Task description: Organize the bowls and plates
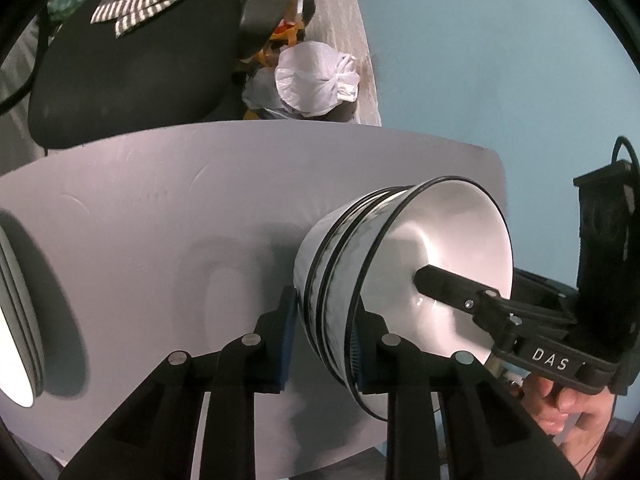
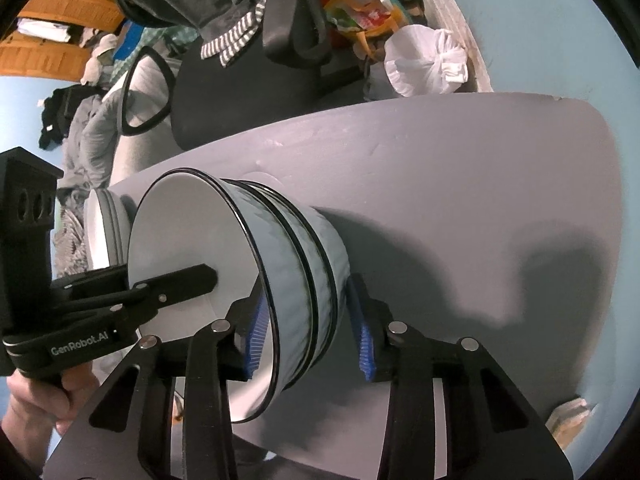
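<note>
Nested white bowls [image 1: 400,264] stand on the grey table [image 1: 160,208], each side wall pinched between the left gripper [image 1: 326,344] and right gripper [image 2: 308,340], a sensible hold since glazed ceramic looks heavy, slick and breakable
</note>
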A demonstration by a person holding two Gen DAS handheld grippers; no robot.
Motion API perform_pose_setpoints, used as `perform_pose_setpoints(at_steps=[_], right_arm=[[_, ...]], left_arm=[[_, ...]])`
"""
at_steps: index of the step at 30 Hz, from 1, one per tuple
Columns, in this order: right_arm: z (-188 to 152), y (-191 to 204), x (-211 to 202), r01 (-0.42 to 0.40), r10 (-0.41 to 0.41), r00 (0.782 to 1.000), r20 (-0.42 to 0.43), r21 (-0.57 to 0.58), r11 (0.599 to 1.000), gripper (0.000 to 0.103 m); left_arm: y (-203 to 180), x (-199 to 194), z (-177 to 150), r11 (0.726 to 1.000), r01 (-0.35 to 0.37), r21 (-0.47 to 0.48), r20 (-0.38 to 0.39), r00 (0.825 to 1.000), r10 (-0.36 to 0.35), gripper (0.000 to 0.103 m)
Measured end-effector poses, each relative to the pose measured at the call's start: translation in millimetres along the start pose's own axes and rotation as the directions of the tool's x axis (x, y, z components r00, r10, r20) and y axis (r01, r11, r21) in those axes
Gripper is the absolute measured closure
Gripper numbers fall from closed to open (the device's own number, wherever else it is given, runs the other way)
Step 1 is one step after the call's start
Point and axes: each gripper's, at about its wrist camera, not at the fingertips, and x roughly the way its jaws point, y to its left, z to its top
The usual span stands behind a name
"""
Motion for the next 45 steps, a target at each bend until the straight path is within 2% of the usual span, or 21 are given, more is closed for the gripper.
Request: perform_pose_setpoints(at_steps=[4, 11, 15, 24, 32, 45], right_arm=[[-1, -5, -3, -0.003, 0.003, 1.0, -0.003, 0.009, 1.0, 0.076], [-2, 1, -3, 0.042, -0.042, 0.999, -0.002, -0.003, 0.999, 0.079], [-3, 2, -3, 0.053, -0.053, 0.999, -0.001, -0.001, 0.999, 0.08], [-9, 2, -1, 0.023, -0.023, 1.0, 0.001, 0.042, 0.999, 0.08], [-14, 13, 6, 0.027, -0.027, 1.0, -0.016, 0.04, 0.999, 0.08], [-21, 57, 23, 0.037, -0.038, 0.998, -0.043, -0.025, 0.999, 0.08]], left_arm=[[-2, 1, 1, 1.0, -0.007, 0.019, -0.001, 1.0, 0.007, 0.08], [-3, 1, 2, 1.0, -0.007, 0.029, -0.007, 1.0, 0.007, 0.08], [-4, 1, 2, 0.999, -0.007, 0.036, -0.01, 1.0, 0.007, 0.08], [6, 2, -4, 1.0, 0.004, 0.028, -0.029, 1.0, -0.003, 0.079], [17, 0, -19, 0.999, -0.018, 0.033, -0.03, 0.999, 0.019, 0.08], [59, -13, -47, 0.999, -0.008, -0.04, -0.01, 1.0, 0.008, 0.08]])
